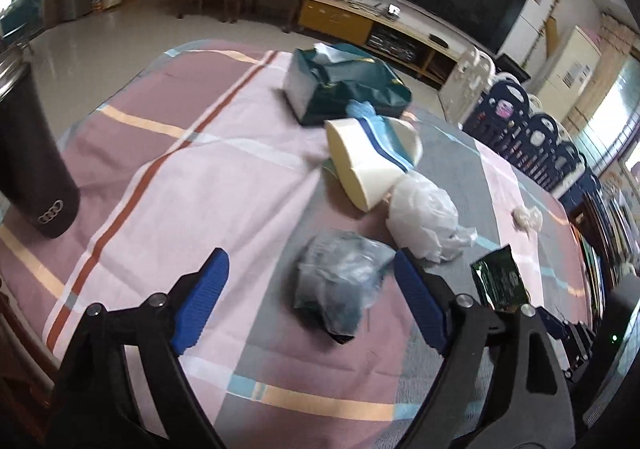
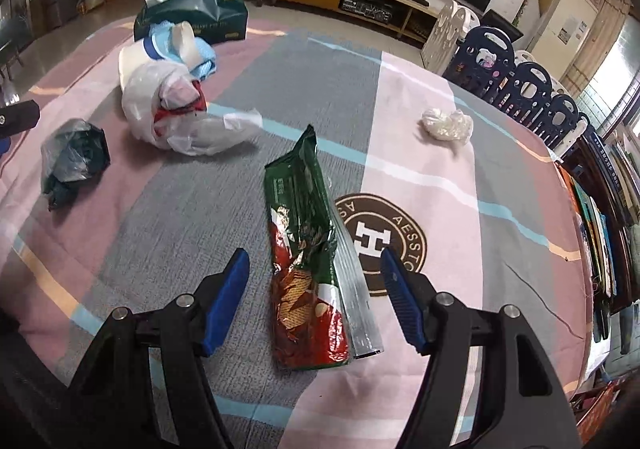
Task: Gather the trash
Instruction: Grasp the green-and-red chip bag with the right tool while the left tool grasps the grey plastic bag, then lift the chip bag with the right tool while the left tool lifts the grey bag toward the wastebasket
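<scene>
Overhead, both tools point down at a table (image 2: 420, 153) covered with a pink, grey and white plaid cloth.

Left tool (image 1: 308, 301): jaws spread wide, blue ribbed pads apart. A crumpled grey-and-dark translucent plastic bag (image 1: 344, 285) lies on the cloth between them, closer to the right-hand pad; whether that pad touches it cannot be told. Nothing gripped.

Right tool (image 2: 316, 301): jaws released, pads clear on both sides of a long green-and-red foil snack wrapper (image 2: 304, 249), which lies flat on the cloth, silver inner edge to its right. Wrapper partly covers a round brown logo with a white H (image 2: 384, 241) printed on the cloth.

Other litter on the table:
- crumpled white plastic bag with red showing inside (image 2: 172, 113), just beyond the grey bag;
- tipped white paper cup (image 1: 372, 161) with a blue-and-white striped wrapper over it, touching the white bag;
- small white wadded tissue (image 2: 446, 123), well apart toward the far right.

Dark green tissue pack (image 1: 344, 85) sits behind the cup. Black cylindrical flask with a four-ring emblem (image 1: 36, 161) stands upright at the left edge in the left wrist view.
</scene>
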